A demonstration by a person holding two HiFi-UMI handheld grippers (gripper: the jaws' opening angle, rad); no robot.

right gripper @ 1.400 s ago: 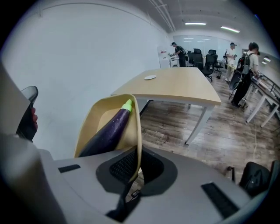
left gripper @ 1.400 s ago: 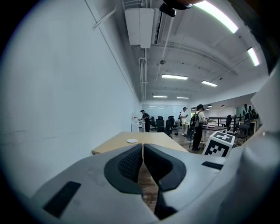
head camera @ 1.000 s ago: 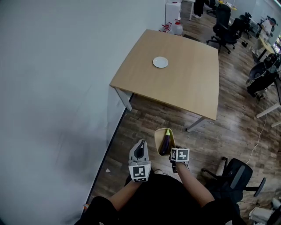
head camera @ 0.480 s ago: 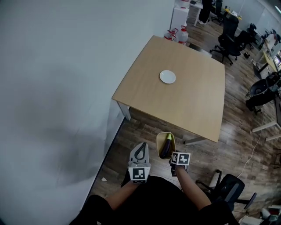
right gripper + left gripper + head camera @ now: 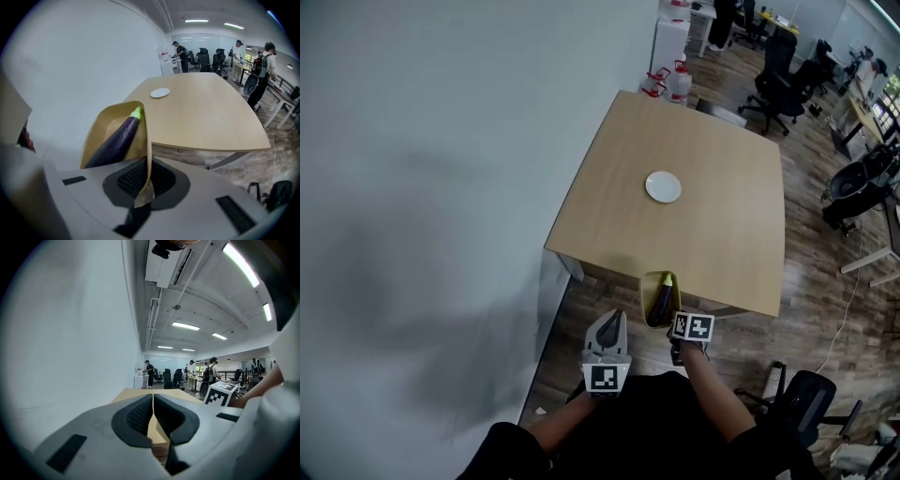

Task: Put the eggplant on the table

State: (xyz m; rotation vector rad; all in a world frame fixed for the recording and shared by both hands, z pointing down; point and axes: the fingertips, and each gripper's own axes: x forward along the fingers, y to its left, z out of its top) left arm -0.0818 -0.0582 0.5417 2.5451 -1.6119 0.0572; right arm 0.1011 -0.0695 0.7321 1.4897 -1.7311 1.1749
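The left claw (image 5: 613,322) was found at nine o'clock of the load. In the left gripper view the left claw (image 5: 153,416) was seen with its jaws pressed together and nothing between them. It was judged to have no part in the step in hand.

A wooden bowl (image 5: 649,291) was noted at three o'clock of that claw, held in the air at the near edge of the tabletop (image 5: 722,234) and not resting on it. One item only was recorded inside, the eggplant (image 5: 662,298). It lay lengthwise with its green stem end towards twelve o'clock. In the right gripper view the eggplant (image 5: 115,140) was seen leaning against the inner wall of the wooden bowl (image 5: 93,133).

The right claw (image 5: 673,330) was found at five o'clock of the bowl. Its jaws were closed almost fully, and the bowl's thin rim was pinched between them, as was shown at the right claw (image 5: 145,185).

A white plate (image 5: 663,187), with nothing on it, was recorded at twelve o'clock, well apart from the bowl, on an otherwise bare tabletop (image 5: 211,117).

The step in hand was judged to be the carry, with the delivery not yet made. The next move was judged to call for the bowl to be brought over the tabletop. The bowl would then be lowered or tipped so that the eggplant is set down.
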